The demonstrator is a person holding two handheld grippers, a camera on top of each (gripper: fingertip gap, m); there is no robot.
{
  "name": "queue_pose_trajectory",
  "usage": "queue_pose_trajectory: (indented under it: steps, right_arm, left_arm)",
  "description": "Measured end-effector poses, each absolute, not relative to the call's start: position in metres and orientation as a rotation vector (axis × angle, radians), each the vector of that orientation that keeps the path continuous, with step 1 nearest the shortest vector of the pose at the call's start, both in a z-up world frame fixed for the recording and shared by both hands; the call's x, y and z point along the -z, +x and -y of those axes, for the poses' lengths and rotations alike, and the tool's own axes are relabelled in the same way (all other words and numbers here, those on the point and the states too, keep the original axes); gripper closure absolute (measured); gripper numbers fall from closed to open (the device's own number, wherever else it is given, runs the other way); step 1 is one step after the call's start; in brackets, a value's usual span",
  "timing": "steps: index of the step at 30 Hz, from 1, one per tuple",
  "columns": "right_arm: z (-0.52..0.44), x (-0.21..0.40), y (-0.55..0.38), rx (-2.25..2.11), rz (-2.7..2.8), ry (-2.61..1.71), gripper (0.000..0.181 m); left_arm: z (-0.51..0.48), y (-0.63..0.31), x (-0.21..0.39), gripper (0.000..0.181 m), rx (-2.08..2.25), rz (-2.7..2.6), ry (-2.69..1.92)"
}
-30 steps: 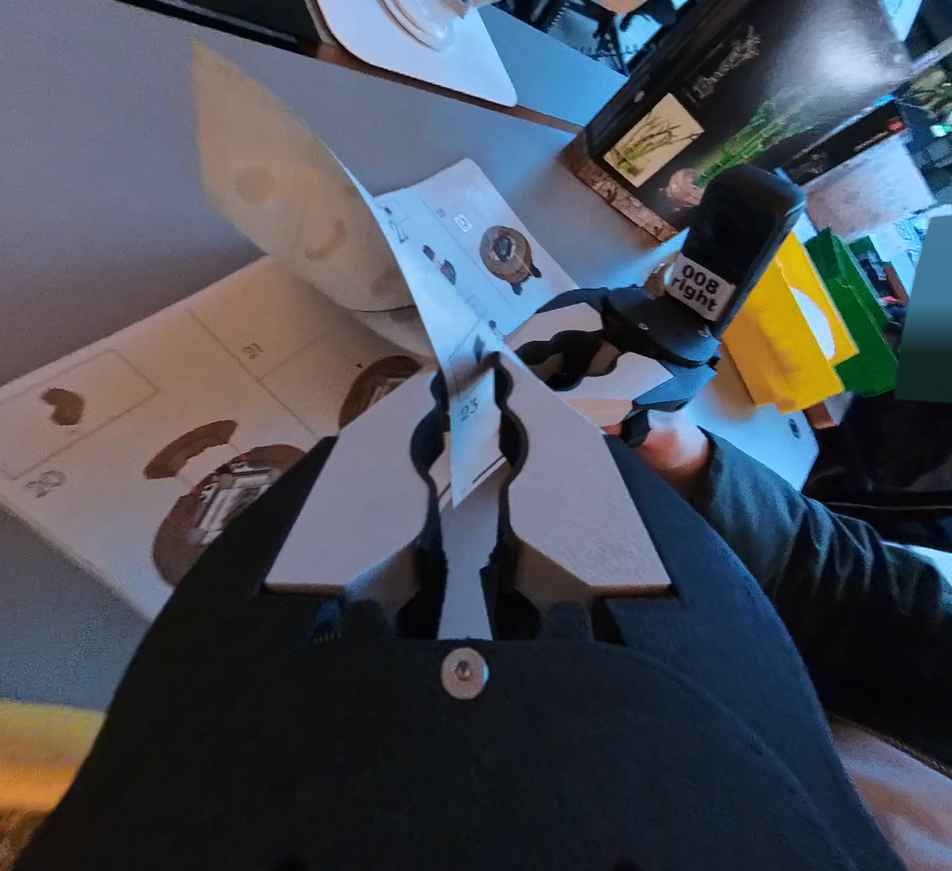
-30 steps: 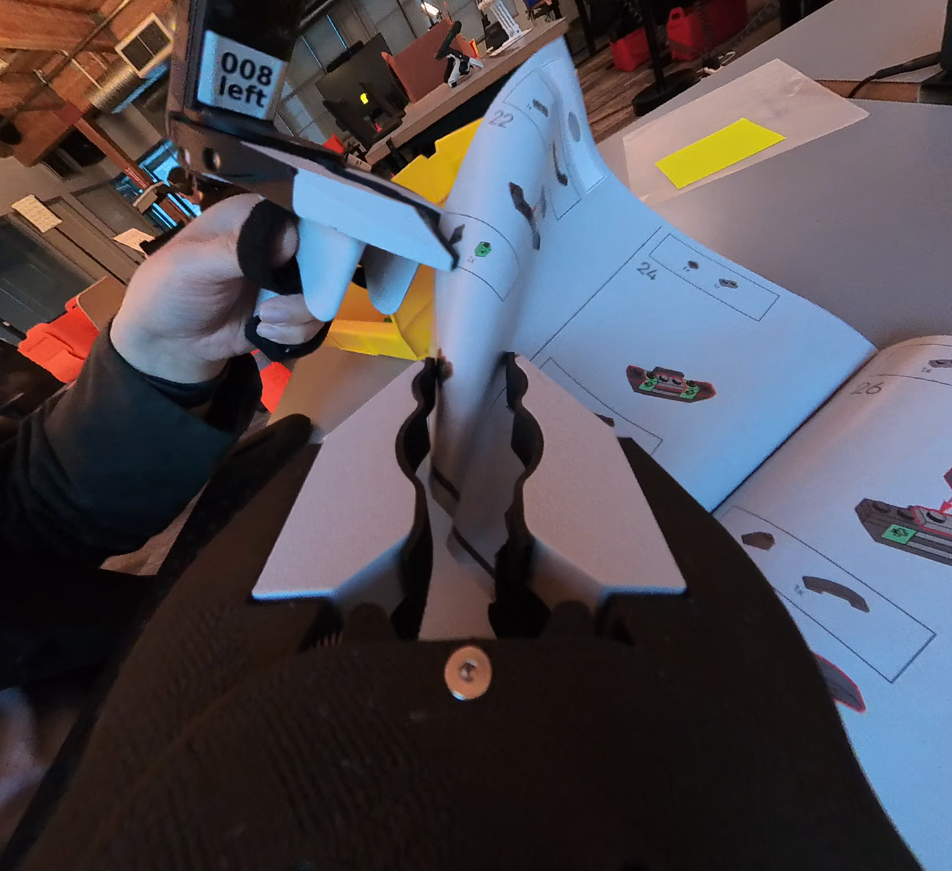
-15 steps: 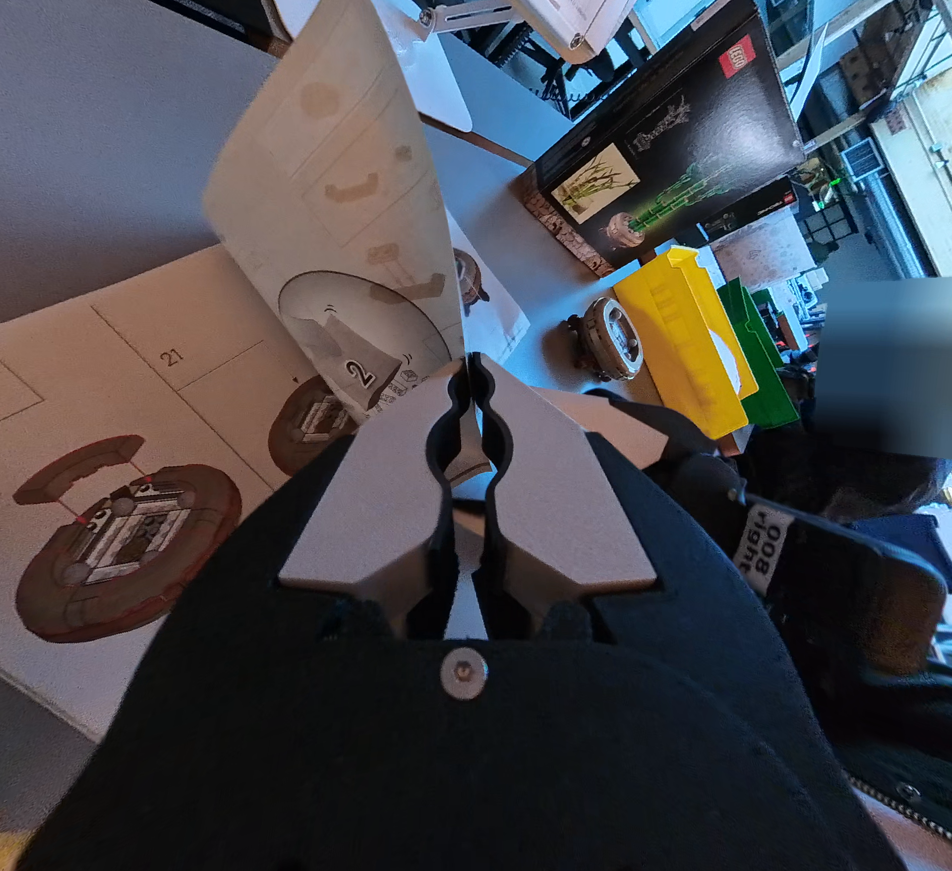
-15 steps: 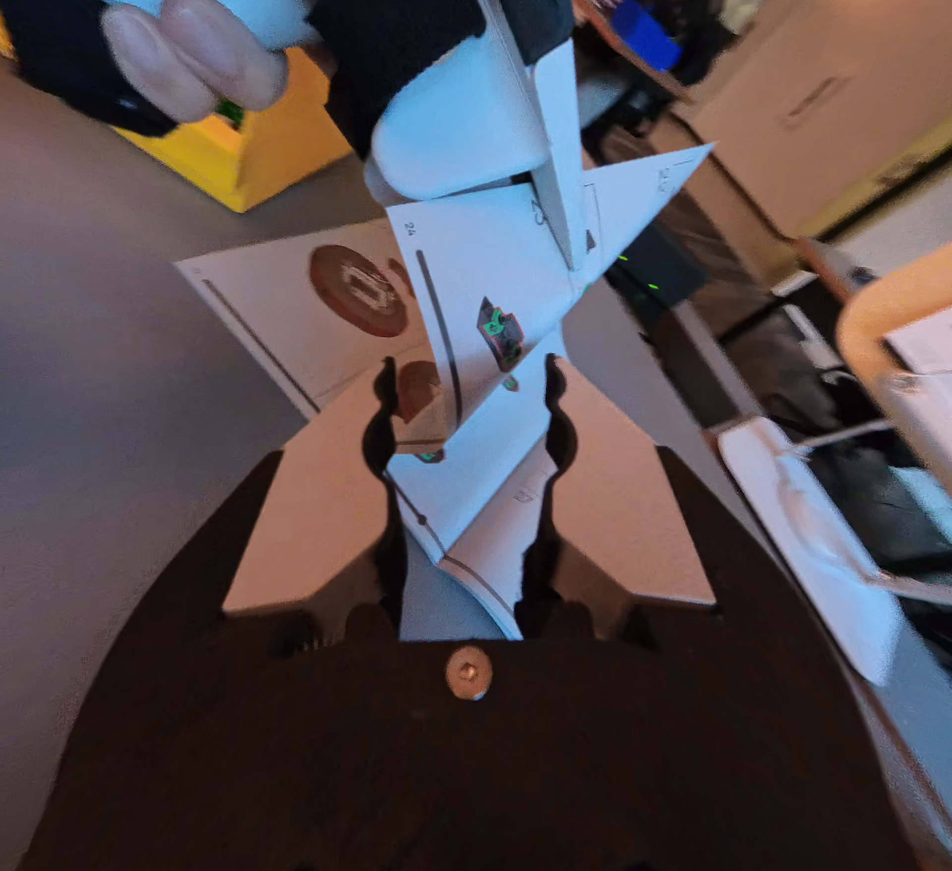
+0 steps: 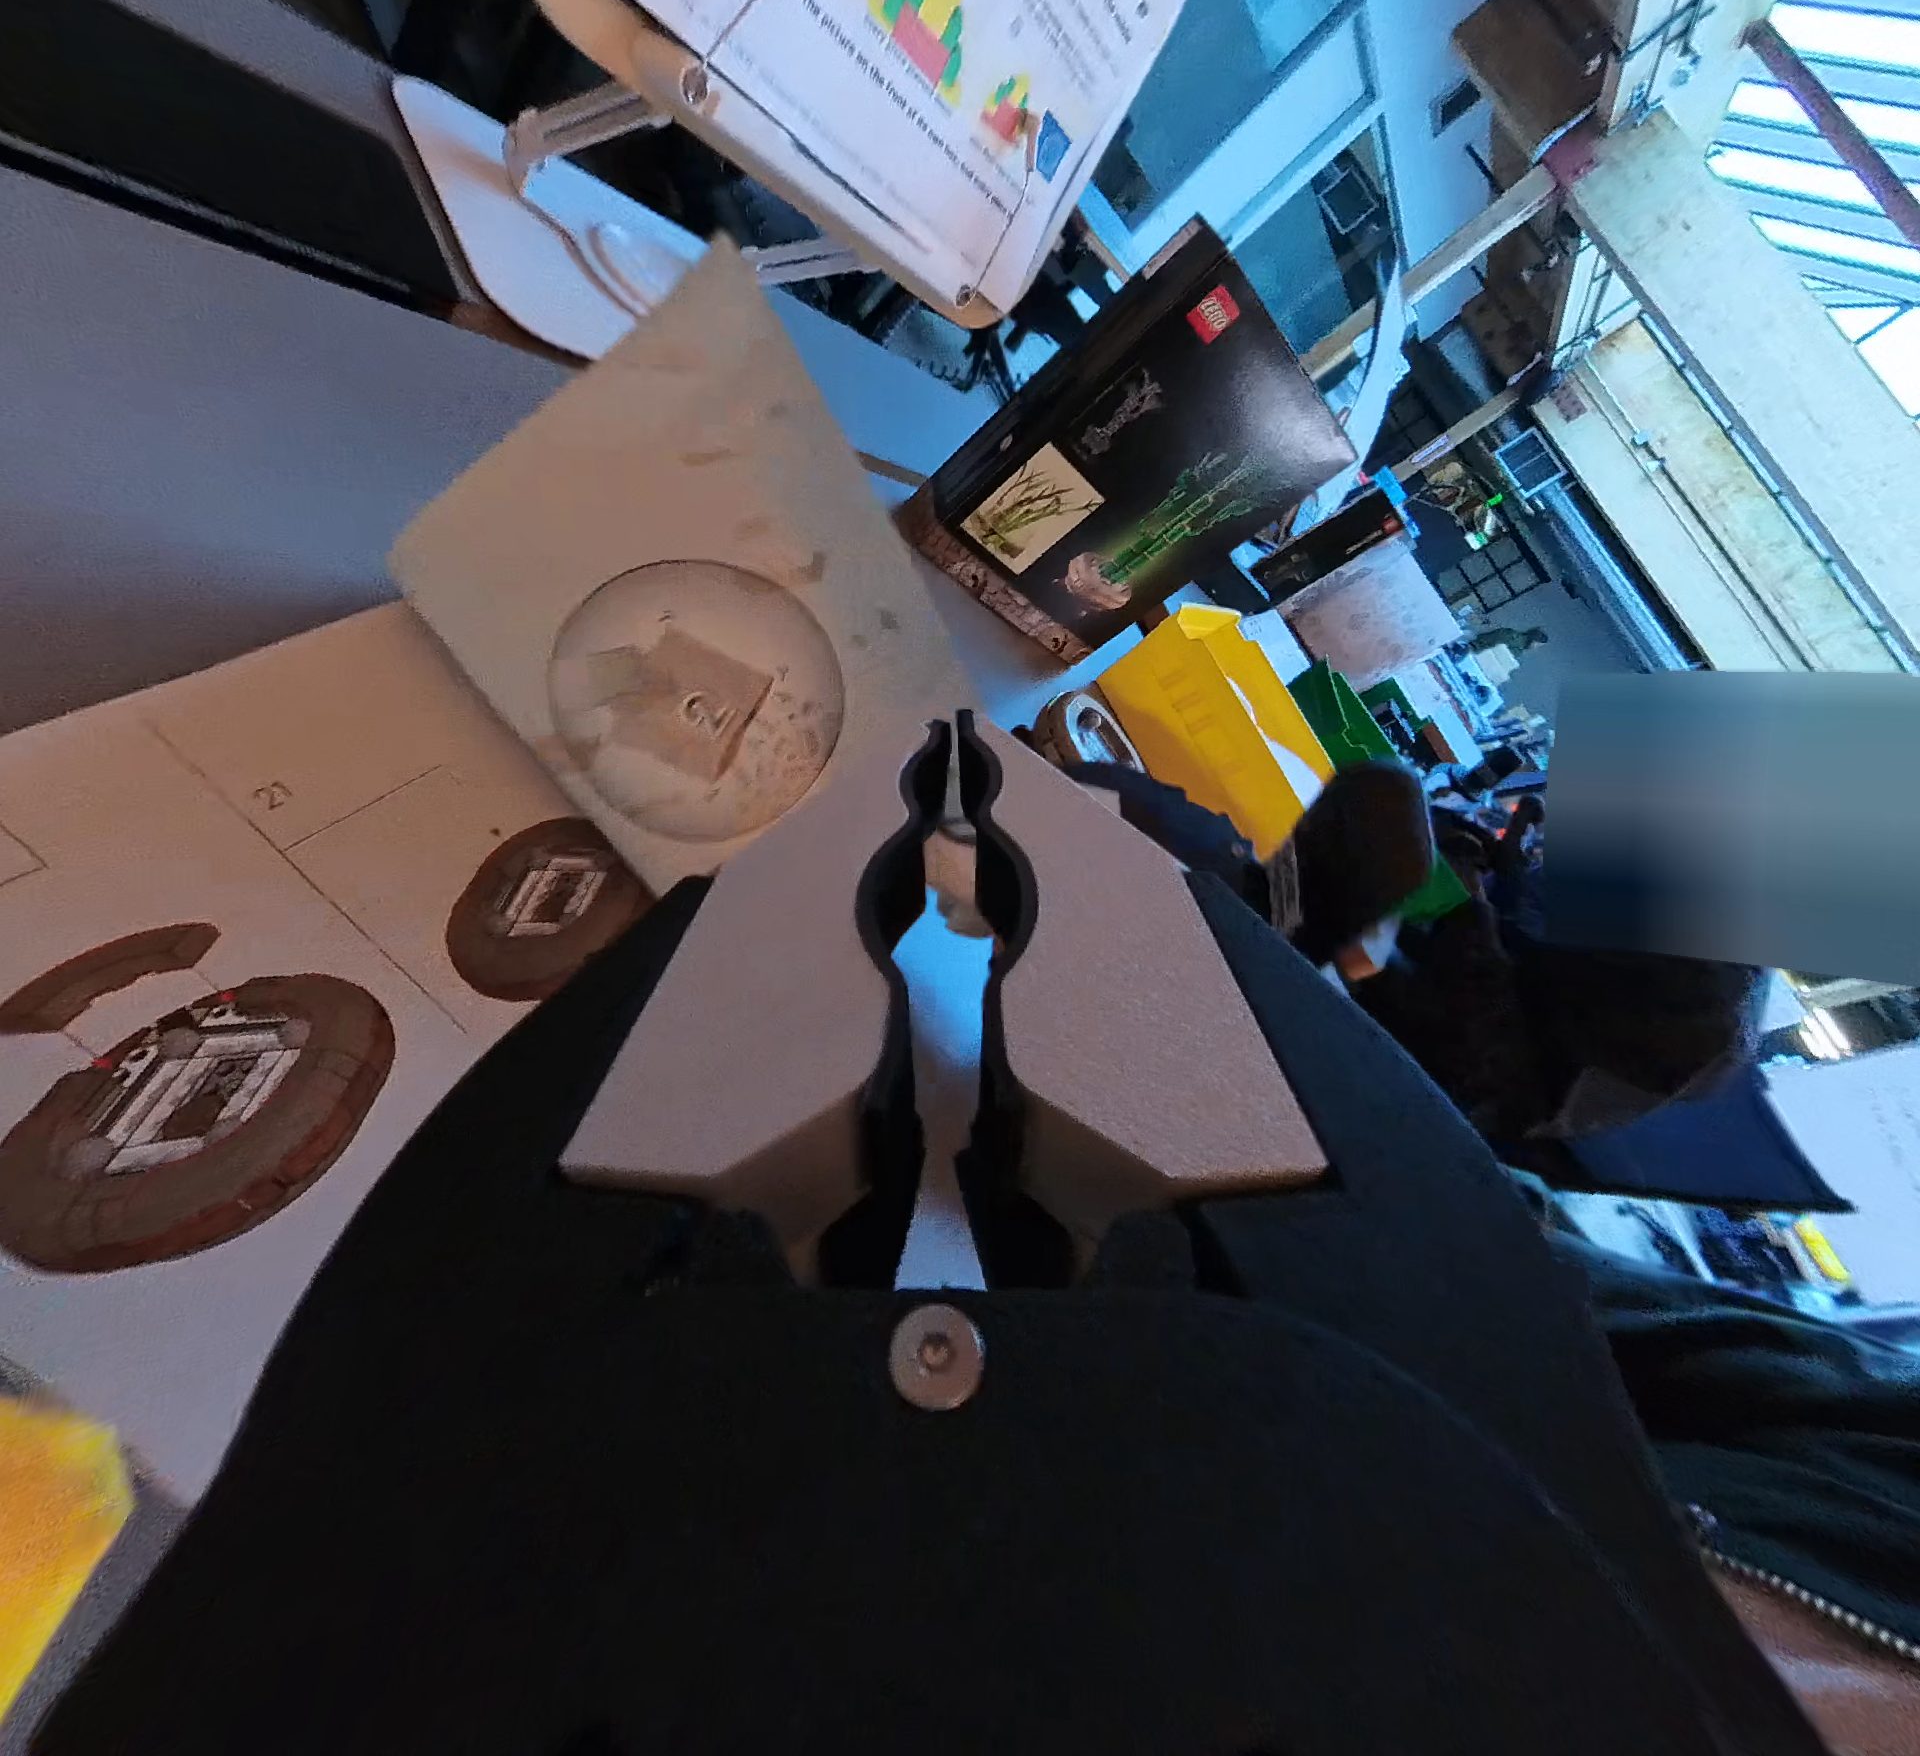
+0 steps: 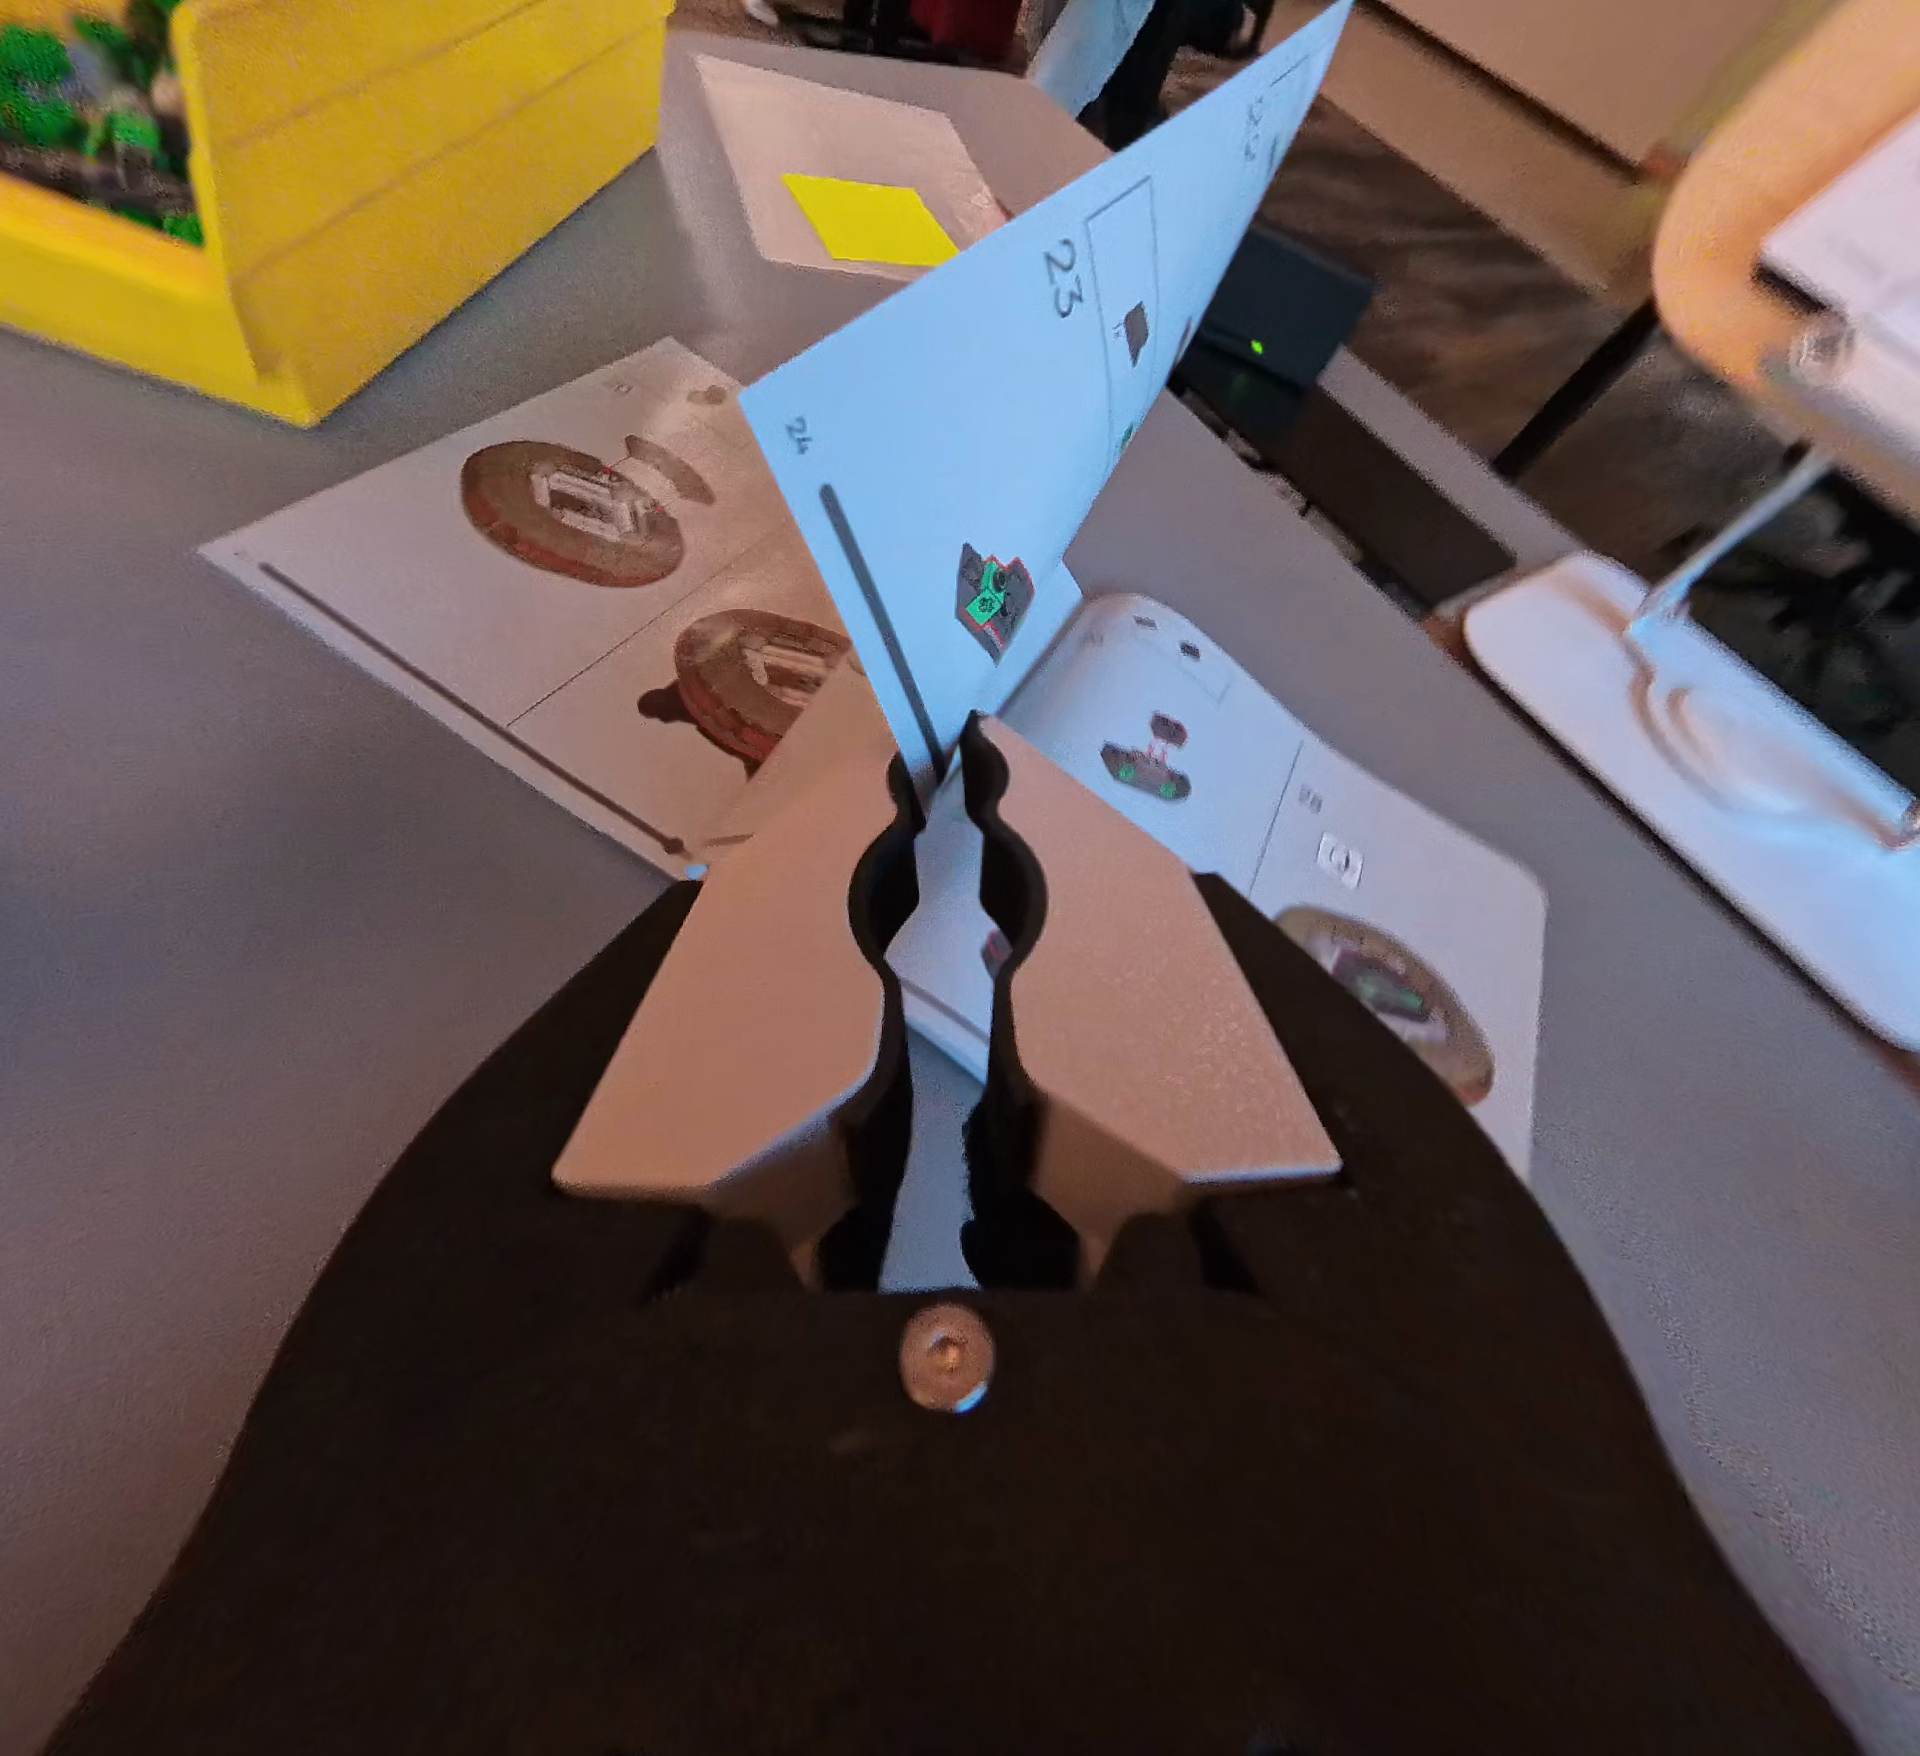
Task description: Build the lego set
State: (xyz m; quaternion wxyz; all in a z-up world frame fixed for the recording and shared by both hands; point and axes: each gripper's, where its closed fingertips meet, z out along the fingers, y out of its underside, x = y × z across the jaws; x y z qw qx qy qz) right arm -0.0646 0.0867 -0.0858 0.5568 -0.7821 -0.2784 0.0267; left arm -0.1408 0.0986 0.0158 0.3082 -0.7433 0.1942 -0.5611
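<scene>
The Lego instruction booklet (image 5: 260, 875) lies open on the grey table, with one page (image 5: 665, 501) lifted upright. My left gripper (image 5: 954, 735) is shut. The page's edge runs down into its tips, and a thin pale sliver of paper shows between the fingertips. In the right wrist view the same page (image 6: 987, 376) stands up from my right gripper (image 6: 940, 750), which is shut on its lower edge. The flat booklet pages (image 6: 436, 584) lie on either side. The left gripper does not show in the right wrist view.
A small round brown Lego model (image 5: 1081, 730) sits by a yellow bin (image 5: 1205, 730) and a green bin (image 5: 1351, 719). A dark Lego box (image 5: 1143, 480) stands behind them. The yellow bin (image 6: 416, 96) holds green pieces. A sheet stand's white base (image 6: 1683, 740) is on the right. There is about 12 centimetres between the tips of the two grippers.
My right gripper opened wide, then closed on the page's lower edge. My left gripper closed on the page and stayed shut on it. It has left the right wrist view.
</scene>
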Motion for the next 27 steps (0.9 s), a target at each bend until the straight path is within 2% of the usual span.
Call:
queue_pose_trajectory:
  steps: [3, 9, 13, 15, 18, 20, 22, 27]
  right_arm:
    - [-0.085, 0.091, -0.029, -0.209, 0.457, -1.905, 0.178]
    - [-0.081, 0.108, 0.035, -0.28, 0.199, -1.995, 0.176]
    - [-0.078, 0.117, 0.066, -0.149, 0.137, -2.053, 0.169]
    - [-0.076, 0.118, 0.087, -0.045, 0.096, -2.075, 0.158]
    - [-0.07, 0.09, 0.109, 0.093, 0.047, -1.968, 0.154]
    - [-0.067, 0.052, 0.099, 0.139, 0.093, -1.819, 0.159]
    - [-0.07, 0.041, 0.049, 0.008, 0.253, -1.772, 0.181]
    - [-0.088, 0.121, -0.037, -0.188, 0.541, -2.095, 0.181]
  left_arm:
    - [-0.09, -0.154, -0.003, 0.181, 1.385, -0.519, -1.974]
    - [-0.072, -0.144, 0.096, 0.181, 0.979, -0.754, -2.24]
    - [-0.08, -0.14, 0.139, 0.181, 0.627, -0.916, -2.304]
    - [-0.085, -0.143, 0.154, 0.181, 0.491, -0.966, -2.322]
    - [-0.085, -0.144, 0.161, 0.181, 0.427, -1.017, -2.318]
    - [-0.085, -0.145, 0.161, 0.181, 0.406, -1.035, -2.301]
    - [-0.086, -0.144, 0.161, 0.181, 0.407, -1.035, -2.292]
    - [-0.086, -0.144, 0.161, 0.181, 0.418, -1.034, -2.285]
